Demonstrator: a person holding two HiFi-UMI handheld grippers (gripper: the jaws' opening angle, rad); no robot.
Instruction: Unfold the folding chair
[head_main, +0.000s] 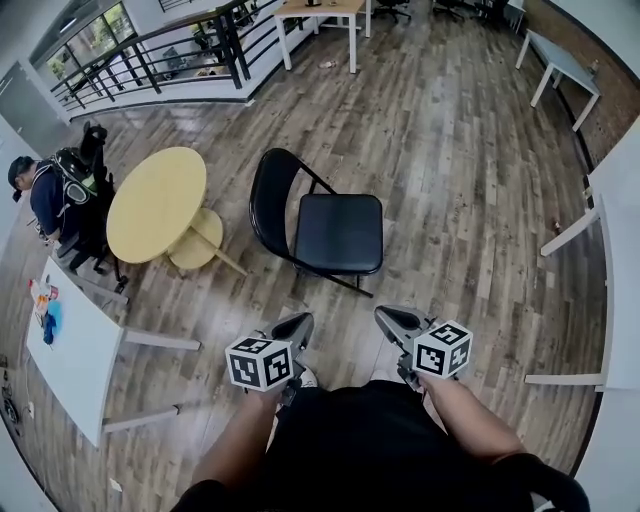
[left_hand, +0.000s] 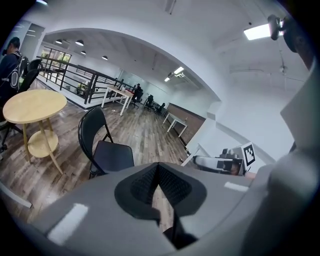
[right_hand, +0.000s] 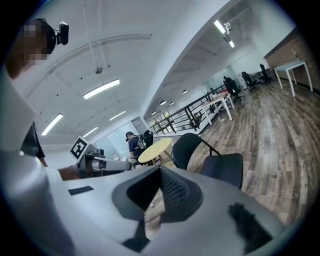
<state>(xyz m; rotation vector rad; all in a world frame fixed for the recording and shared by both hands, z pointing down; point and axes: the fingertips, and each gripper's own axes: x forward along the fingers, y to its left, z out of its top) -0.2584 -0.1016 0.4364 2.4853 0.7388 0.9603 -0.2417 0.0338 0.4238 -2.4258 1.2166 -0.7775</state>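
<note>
A black folding chair stands unfolded on the wood floor, seat flat, rounded back towards the left. It also shows in the left gripper view and the right gripper view. My left gripper is held near my body, short of the chair, jaws shut and empty. My right gripper is beside it, also shut with nothing in it. In the left gripper view the jaws meet at a closed seam; in the right gripper view the jaws do the same.
A round yellow table with a lower shelf stands left of the chair. A person sits beyond it. A white table lies at the near left, white tables at the right. A railing runs along the back.
</note>
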